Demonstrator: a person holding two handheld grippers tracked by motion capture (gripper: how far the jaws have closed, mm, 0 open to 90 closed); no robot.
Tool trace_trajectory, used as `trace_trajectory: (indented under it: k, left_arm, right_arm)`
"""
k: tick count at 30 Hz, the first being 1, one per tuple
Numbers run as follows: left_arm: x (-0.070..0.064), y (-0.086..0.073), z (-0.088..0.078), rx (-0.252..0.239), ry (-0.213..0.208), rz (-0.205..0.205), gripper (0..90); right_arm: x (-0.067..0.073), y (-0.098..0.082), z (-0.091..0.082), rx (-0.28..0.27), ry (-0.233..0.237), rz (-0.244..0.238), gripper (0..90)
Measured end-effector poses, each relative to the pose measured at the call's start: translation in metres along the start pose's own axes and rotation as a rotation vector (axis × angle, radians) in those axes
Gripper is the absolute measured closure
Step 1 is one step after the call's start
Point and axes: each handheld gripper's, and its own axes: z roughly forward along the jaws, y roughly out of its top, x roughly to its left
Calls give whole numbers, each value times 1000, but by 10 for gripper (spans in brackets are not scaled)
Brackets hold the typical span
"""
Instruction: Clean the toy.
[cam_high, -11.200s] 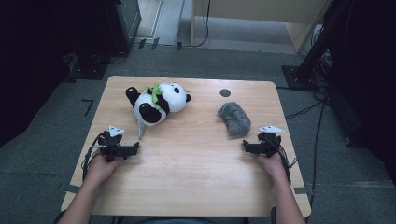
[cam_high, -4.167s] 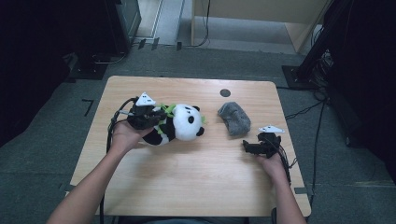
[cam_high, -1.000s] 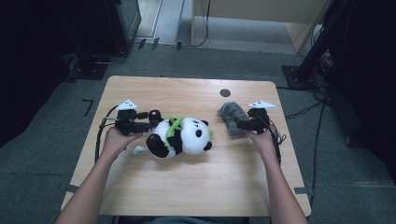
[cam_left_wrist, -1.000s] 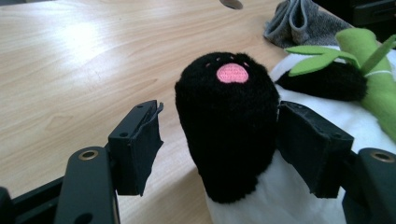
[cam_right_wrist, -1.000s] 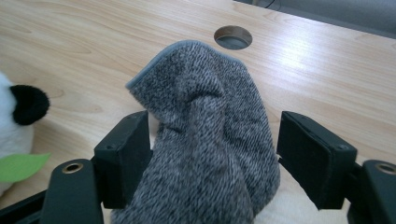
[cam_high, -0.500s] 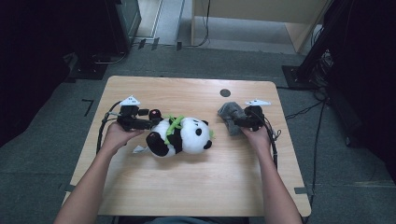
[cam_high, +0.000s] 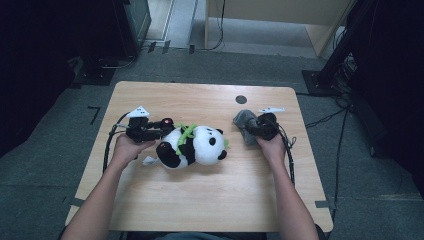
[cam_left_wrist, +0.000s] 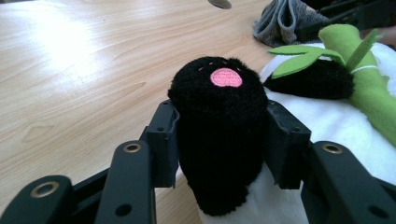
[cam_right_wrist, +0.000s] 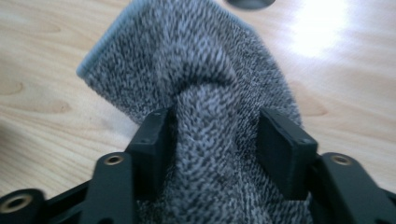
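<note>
Black-and-white panda (cam_high: 192, 146) with pink-soled paw (cam_left_wrist: 219, 130), green leaves (cam_left_wrist: 299, 59), grey knit cloth (cam_right_wrist: 196, 88)

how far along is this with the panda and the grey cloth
Done: the panda toy lies mid-table, near the grey knitted cloth. In hand: the left gripper has just been closing, jaws either side of the panda's black foot; the right gripper has been closing too, a fold of the cloth bunched between its jaws. Left: cloth and panda remain apart on the table.

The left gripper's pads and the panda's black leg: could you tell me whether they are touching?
Touching. In the left gripper view both pads of the left gripper press against the panda's black leg, with no gap showing.
</note>
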Motion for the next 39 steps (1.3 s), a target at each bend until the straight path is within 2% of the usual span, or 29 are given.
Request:
trace_trajectory:
  k: [3, 7, 11, 15, 17, 20, 24, 28, 33, 39]
  left_arm:
    - [-1, -1, 0, -5, 4, -2, 548]
    - [-3, -2, -2, -8, 15, 3, 580]
    - [-5, -2, -2, -9, 18, 3, 620]
    - [-6, -4, -3, -24, 18, 3, 639]
    - [-7, -4, -5, -29, 13, 7, 641]
    - [-10, -4, -7, -34, 27, 25, 641]
    - [-12, -6, -9, -47, 27, 11, 640]
    - [-12, -7, -10, -56, 25, -10, 638]
    - [-11, -7, -9, -61, 25, -27, 639]
    - [-13, -6, -10, -76, 22, -22, 640]
  right_arm:
    - [1, -2, 3, 18, 2, -6, 546]
    - [1, -2, 1, 35, 11, -9, 688]
    - [1, -1, -2, 41, 26, 12, 747]
    - [4, 5, -14, 24, 68, 37, 754]
    - [9, 10, -21, 9, 81, 23, 753]
    - [17, 17, -29, 2, 90, 3, 753]
    - [27, 26, -39, -14, 134, 11, 754]
    - [39, 40, -44, -5, 155, -12, 753]
    - [57, 61, -47, -3, 238, -21, 751]
    - [87, 85, -46, 0, 247, -99, 752]
